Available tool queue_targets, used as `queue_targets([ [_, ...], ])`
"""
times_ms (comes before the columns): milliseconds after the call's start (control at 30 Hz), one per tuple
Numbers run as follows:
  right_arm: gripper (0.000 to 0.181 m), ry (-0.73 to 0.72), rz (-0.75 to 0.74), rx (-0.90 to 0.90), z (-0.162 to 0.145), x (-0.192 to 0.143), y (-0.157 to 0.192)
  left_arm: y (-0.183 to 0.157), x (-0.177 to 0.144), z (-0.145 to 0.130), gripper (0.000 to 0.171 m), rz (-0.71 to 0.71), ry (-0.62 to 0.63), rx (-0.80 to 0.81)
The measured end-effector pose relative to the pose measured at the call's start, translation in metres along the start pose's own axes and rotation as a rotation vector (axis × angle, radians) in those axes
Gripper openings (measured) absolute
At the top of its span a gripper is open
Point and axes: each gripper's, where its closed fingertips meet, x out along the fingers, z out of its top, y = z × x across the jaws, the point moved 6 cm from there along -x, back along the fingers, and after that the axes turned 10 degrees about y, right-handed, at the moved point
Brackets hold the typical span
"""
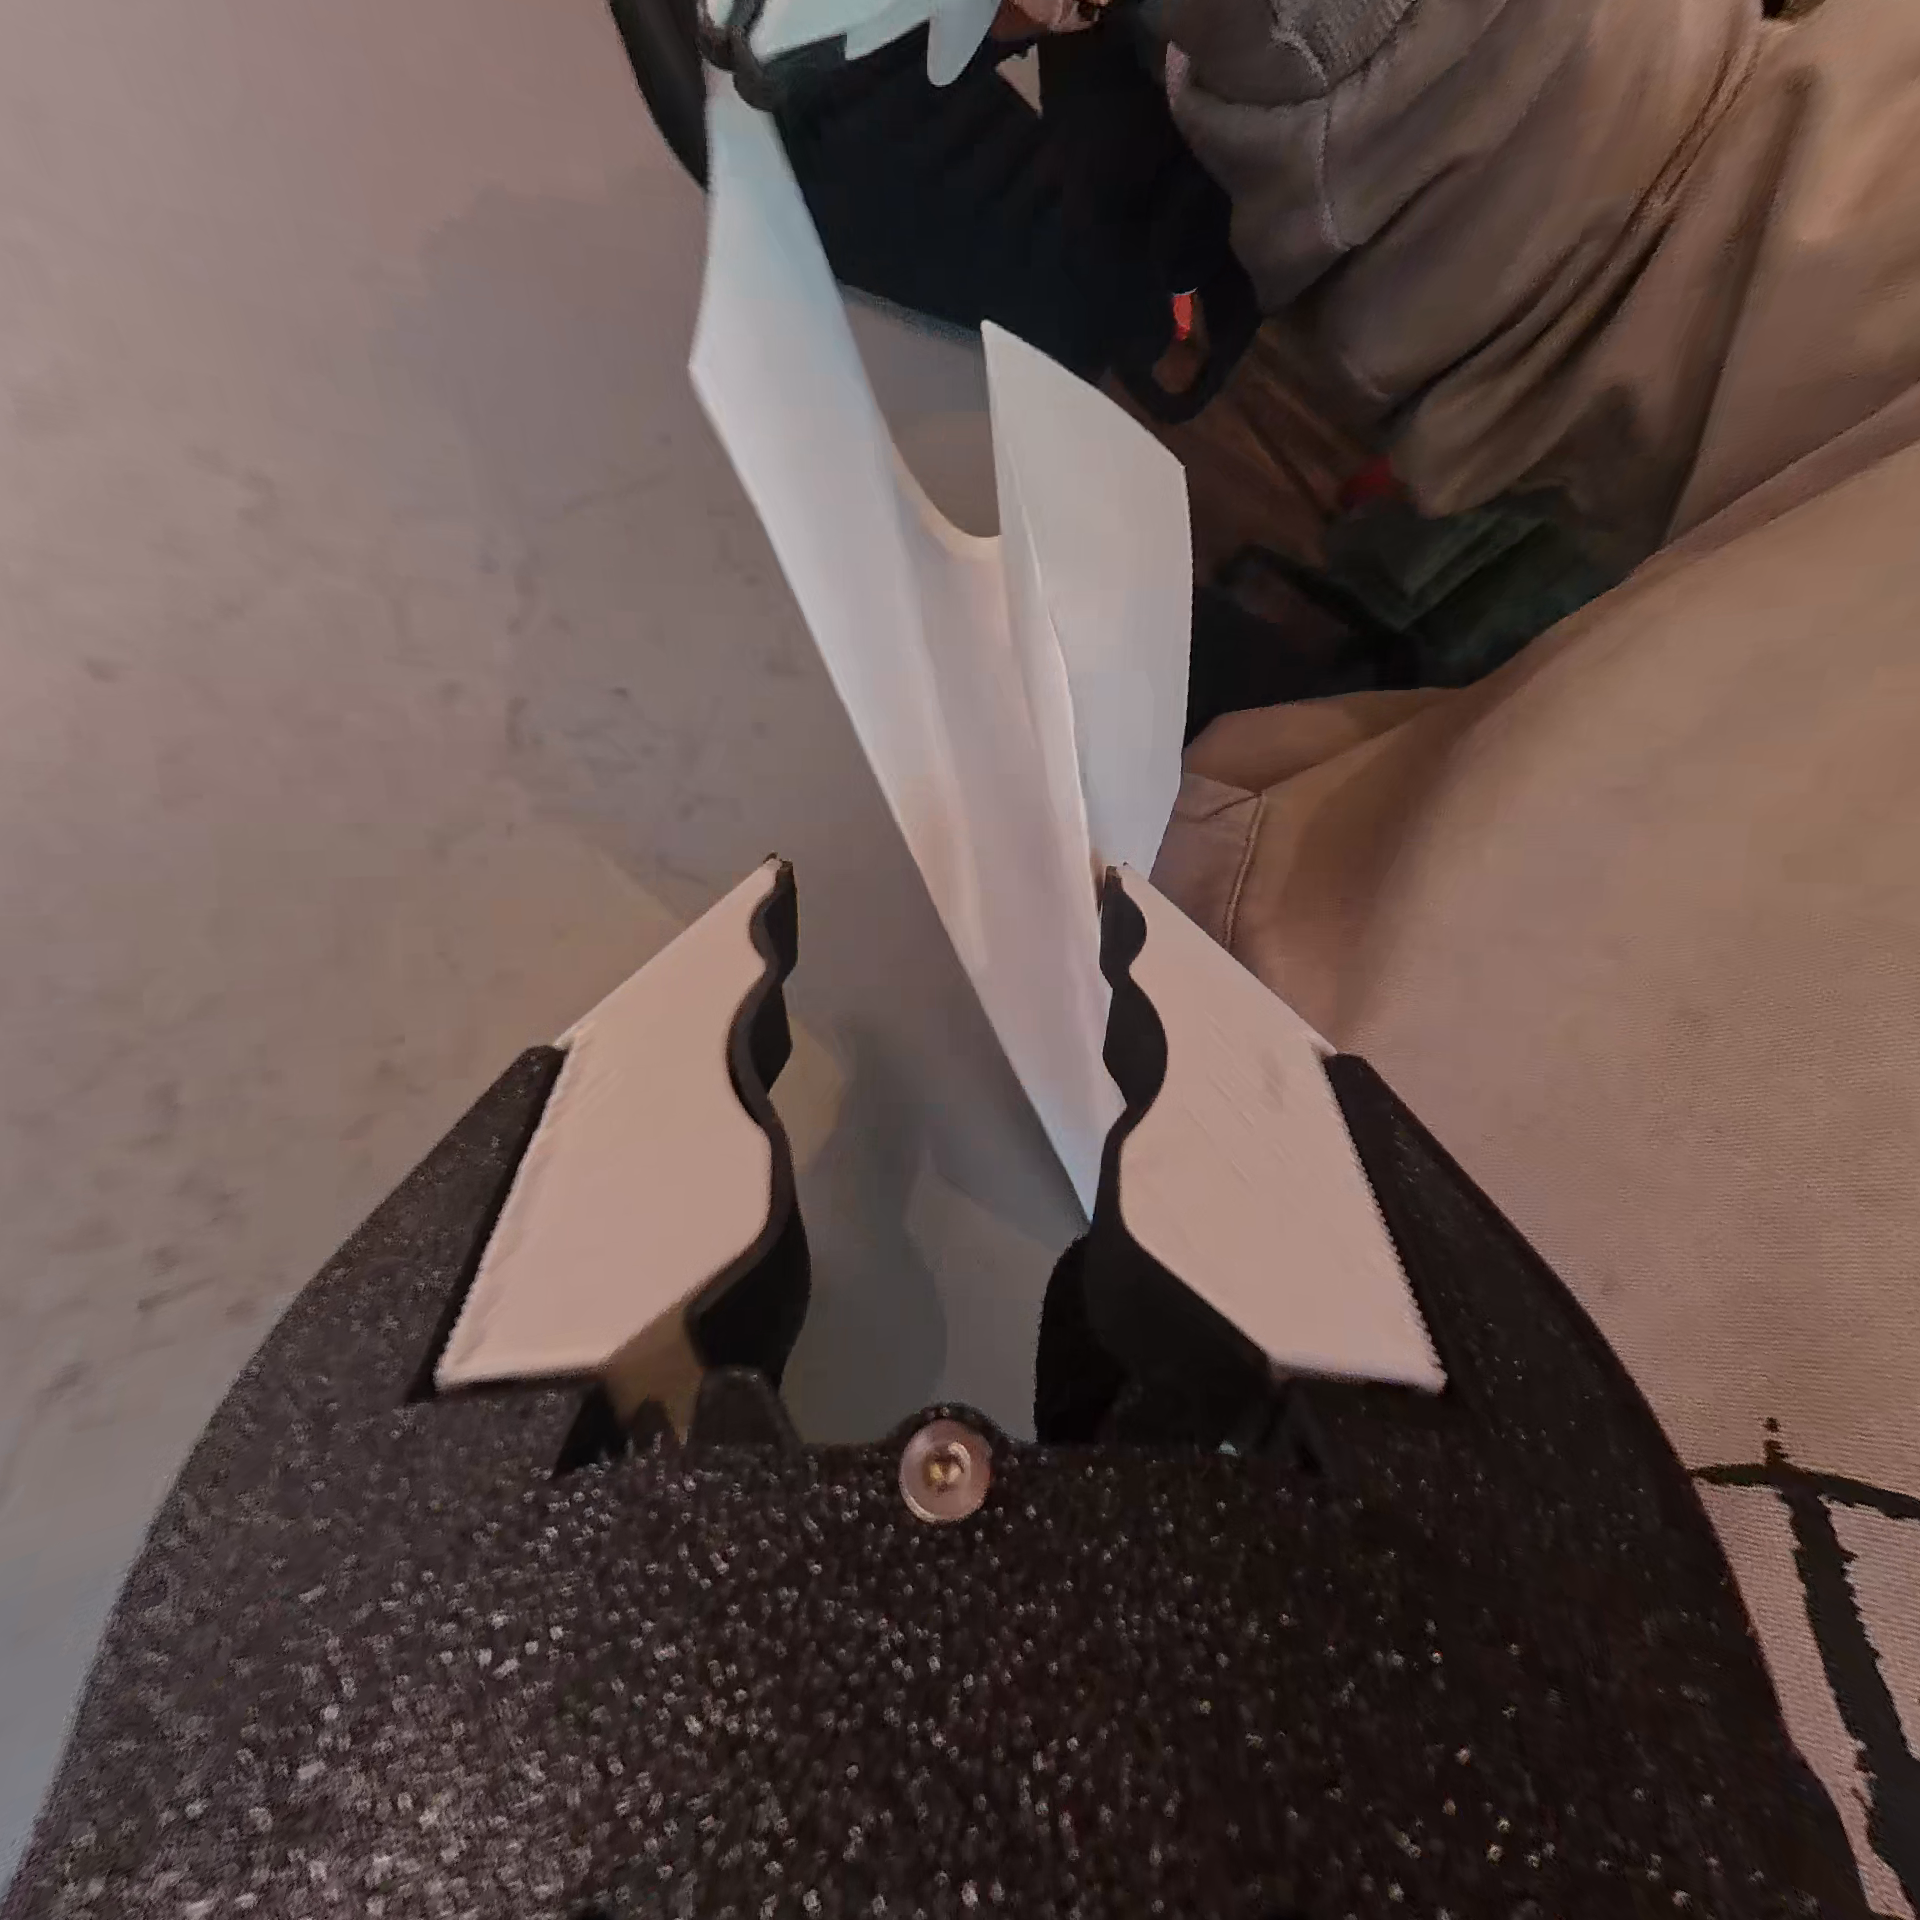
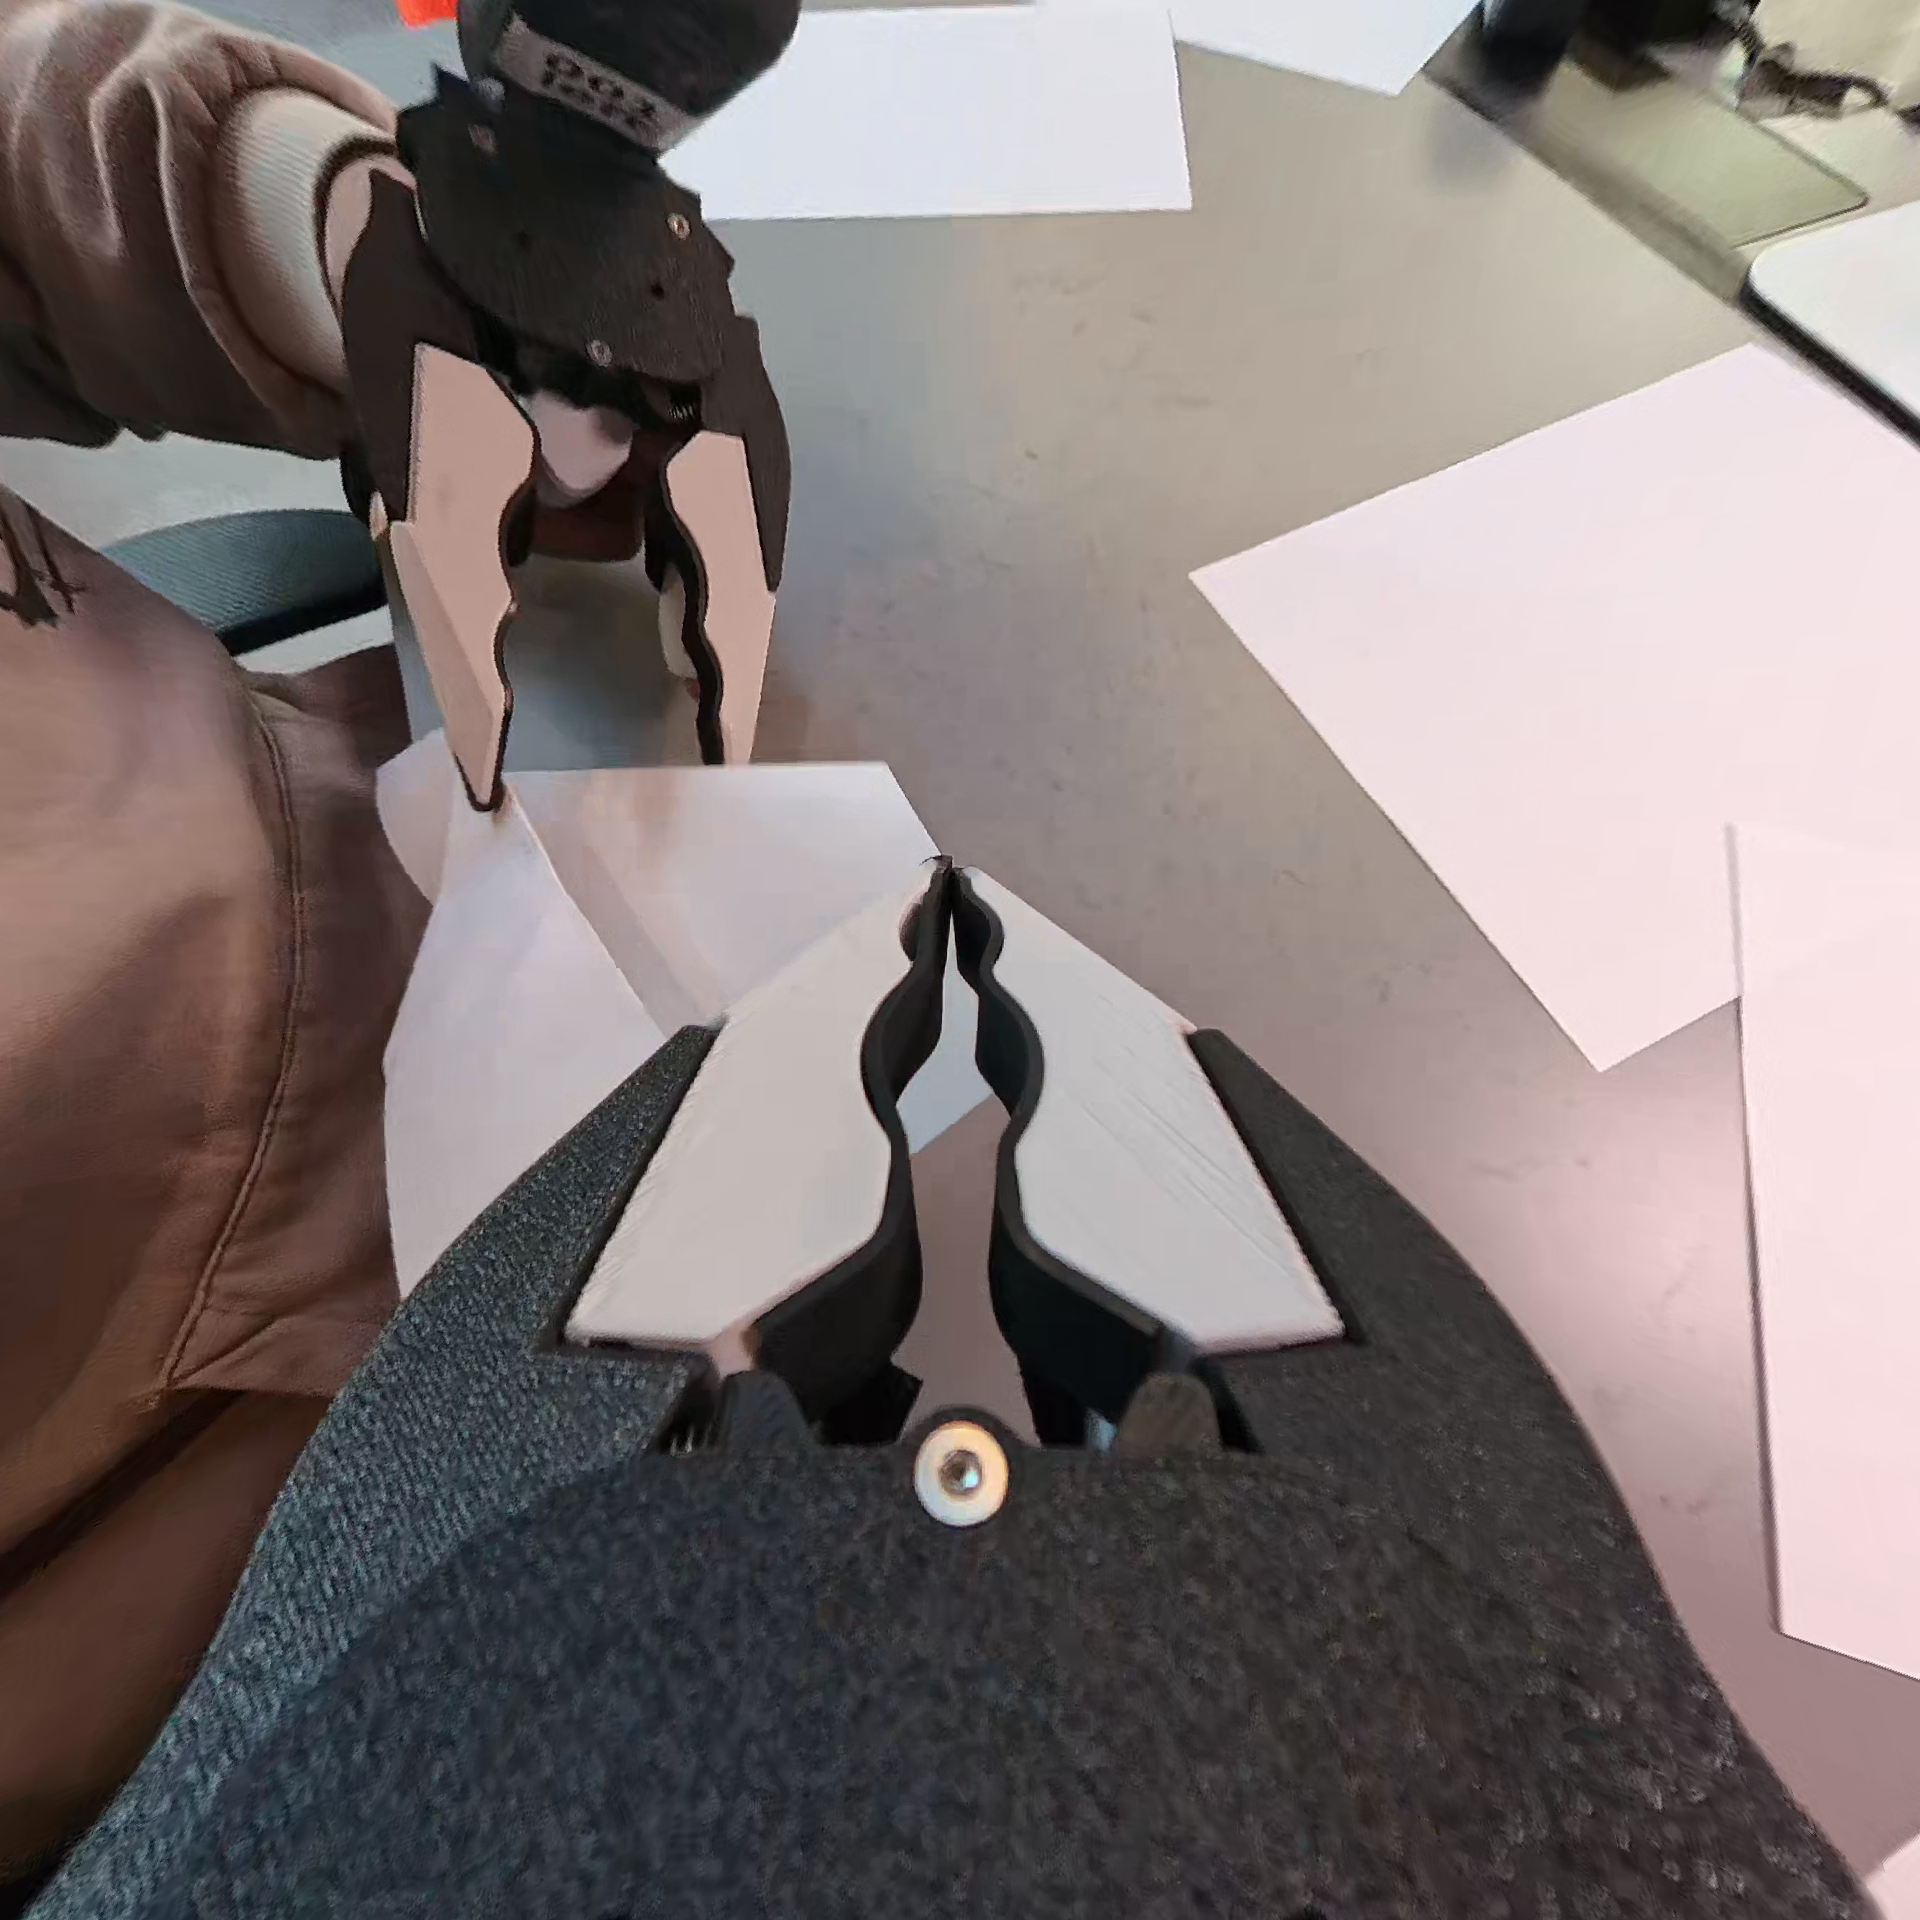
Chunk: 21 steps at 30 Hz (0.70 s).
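Two grippers on one folded paper sheet (image 2: 686, 883) at the bench (image 2: 1039, 499) near edge: right gripper (image 2: 948, 868) clenched on it, left gripper (image 1: 940, 883) released, one fingertip touching. Only right view shows loose sheets (image 2: 1558, 707) crowding the bench.

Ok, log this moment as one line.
left gripper: open, at folded paper | right gripper: shut on folded paper | loose sheets on table

Soft, even indoor light with a warm pinkish cast fills both views. Shadows on the bench (image 2: 1039, 436) are faint and diffuse. Wide-angle distortion bends the edges, and the upper corners are smeared with motion blur.
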Motion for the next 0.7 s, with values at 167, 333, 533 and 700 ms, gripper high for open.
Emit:
queue_targets([
  [167,0.000,-0.089,-0.107,-0.063,0.028,-0.032,-0.002,-0.008,-0.002,0.019,0.031,0.004,-0.037,0.066],
  [333,0.000,-0.247,-0.214,-0.135,0.054,-0.077,0.004,-0.007,-0.029,0.052,0.000,0.266,-0.072,0.271],
  [533,0.000,-0.214,-0.265,-0.112,0.033,-0.078,0.010,-0.005,-0.041,0.058,0.000,0.383,-0.071,0.303],
  [700,0.026,-0.138,-0.220,-0.004,-0.002,-0.078,0.003,0.000,-0.035,0.037,0.029,0.223,-0.077,0.144],
])
